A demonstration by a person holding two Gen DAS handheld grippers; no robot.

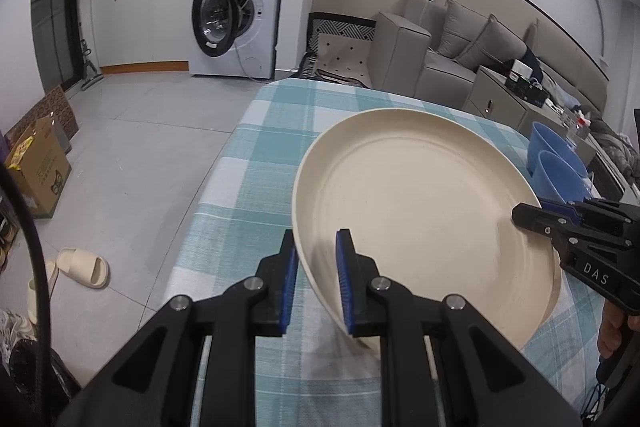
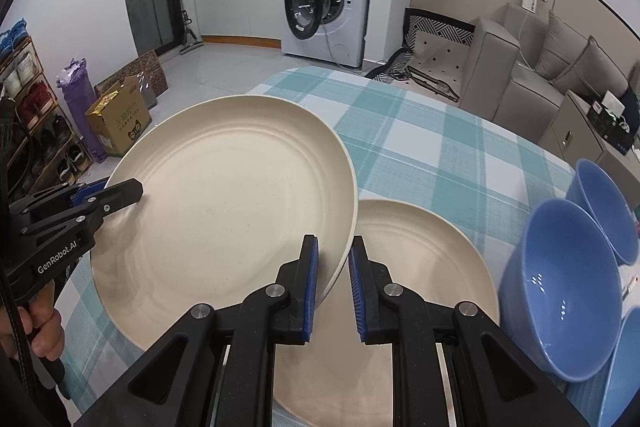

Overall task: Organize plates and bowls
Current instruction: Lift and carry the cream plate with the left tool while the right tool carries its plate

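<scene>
Round cream plate [image 2: 224, 203], concentric ridges, tilted

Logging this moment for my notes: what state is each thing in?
Large plate: lifted, tilted, gripped at both rims.
Smaller plate: flat on the table.
Blue bowls: upright, empty.
Left hand-held gripper: shut on plate rim.
Right hand-held gripper: shut on opposite rim.
Washing machine door: open.

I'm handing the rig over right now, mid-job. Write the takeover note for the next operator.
Left gripper: jaws shut on the rim of the large cream round plate.
Right gripper: jaws shut on that plate's opposite rim.
The plate is tilted, above the checked tablecloth.
A second cream plate lies flat beneath it; blue bowls sit to the right.
Left: set the held plate down, probably onto the second.
</scene>
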